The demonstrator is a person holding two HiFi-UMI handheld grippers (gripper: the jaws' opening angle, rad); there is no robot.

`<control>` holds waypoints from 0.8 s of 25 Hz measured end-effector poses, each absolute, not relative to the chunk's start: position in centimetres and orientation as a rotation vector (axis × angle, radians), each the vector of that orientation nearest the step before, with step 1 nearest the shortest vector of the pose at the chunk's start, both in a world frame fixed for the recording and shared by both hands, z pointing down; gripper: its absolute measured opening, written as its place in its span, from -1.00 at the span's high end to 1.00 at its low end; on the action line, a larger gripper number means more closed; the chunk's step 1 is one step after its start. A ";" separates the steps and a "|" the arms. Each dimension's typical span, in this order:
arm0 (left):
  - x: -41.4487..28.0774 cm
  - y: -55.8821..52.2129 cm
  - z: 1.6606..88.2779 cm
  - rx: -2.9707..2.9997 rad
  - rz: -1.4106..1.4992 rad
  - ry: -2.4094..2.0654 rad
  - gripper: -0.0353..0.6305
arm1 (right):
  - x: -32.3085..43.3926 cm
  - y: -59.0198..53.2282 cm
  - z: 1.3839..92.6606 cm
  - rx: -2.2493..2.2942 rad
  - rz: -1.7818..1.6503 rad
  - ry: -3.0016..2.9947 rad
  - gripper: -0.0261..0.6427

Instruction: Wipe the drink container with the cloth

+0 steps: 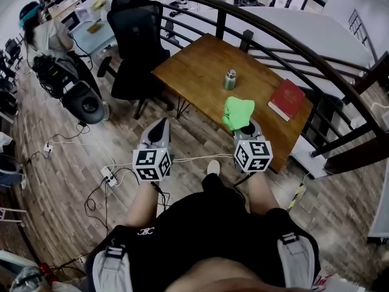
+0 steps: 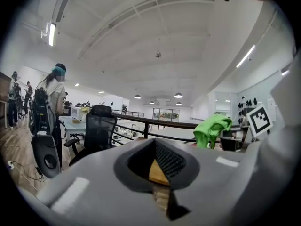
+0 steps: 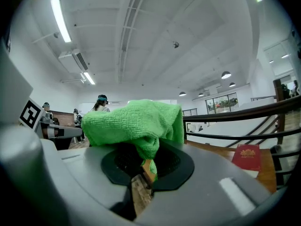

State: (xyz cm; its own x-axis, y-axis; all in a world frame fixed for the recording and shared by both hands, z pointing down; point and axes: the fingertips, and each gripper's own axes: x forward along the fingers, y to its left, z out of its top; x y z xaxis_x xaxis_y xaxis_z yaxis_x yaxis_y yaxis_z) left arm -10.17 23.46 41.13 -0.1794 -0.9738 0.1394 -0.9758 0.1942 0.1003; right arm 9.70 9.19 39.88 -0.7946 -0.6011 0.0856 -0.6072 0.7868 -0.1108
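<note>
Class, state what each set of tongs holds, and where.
The right tongs pinch the green cloth by a lower fold; the left tongs are shut on nothing.

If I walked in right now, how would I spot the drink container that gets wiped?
Find the wooden table beside the dark curved railing. The drink container stands upright near its middle, alone. It is a small metallic cylinder, unlike the flat red book lying nearby.

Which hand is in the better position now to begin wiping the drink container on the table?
Right. The right tool is shut on the green cloth and, in the head view, is nearer the drink container. The left tool is shut and empty.
</note>
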 end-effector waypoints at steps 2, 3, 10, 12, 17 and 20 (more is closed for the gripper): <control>-10.7 21.7 41.7 1.888 0.049 -2.283 0.73 | 8.9 7.4 40.5 0.979 0.217 -2.921 0.78; -11.0 20.8 41.8 1.889 0.064 -2.280 0.73 | 8.6 6.5 40.7 0.977 0.223 -2.918 0.78; -13.6 12.8 40.7 1.907 0.084 -2.261 0.73 | 5.2 -1.3 40.7 0.936 0.238 -2.881 0.78; -14.1 10.4 41.0 1.911 0.091 -2.247 0.73 | 4.6 -3.4 40.8 0.938 0.243 -2.877 0.78; -14.7 4.4 42.0 1.923 0.134 -2.190 0.73 | 3.9 -8.8 42.0 0.939 0.281 -2.850 0.78; -14.5 0.5 42.3 1.937 0.170 -2.167 0.73 | 4.0 -12.2 42.7 0.938 0.307 -2.842 0.78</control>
State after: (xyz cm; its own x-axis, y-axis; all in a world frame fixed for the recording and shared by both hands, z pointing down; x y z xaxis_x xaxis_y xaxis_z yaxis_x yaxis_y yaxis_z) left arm -14.45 0.46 42.29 -0.0998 -0.9640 0.2466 -0.9906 0.1196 0.0664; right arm 4.02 -12.21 42.73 -0.7975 -0.5729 0.1890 -0.6001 0.7856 -0.1507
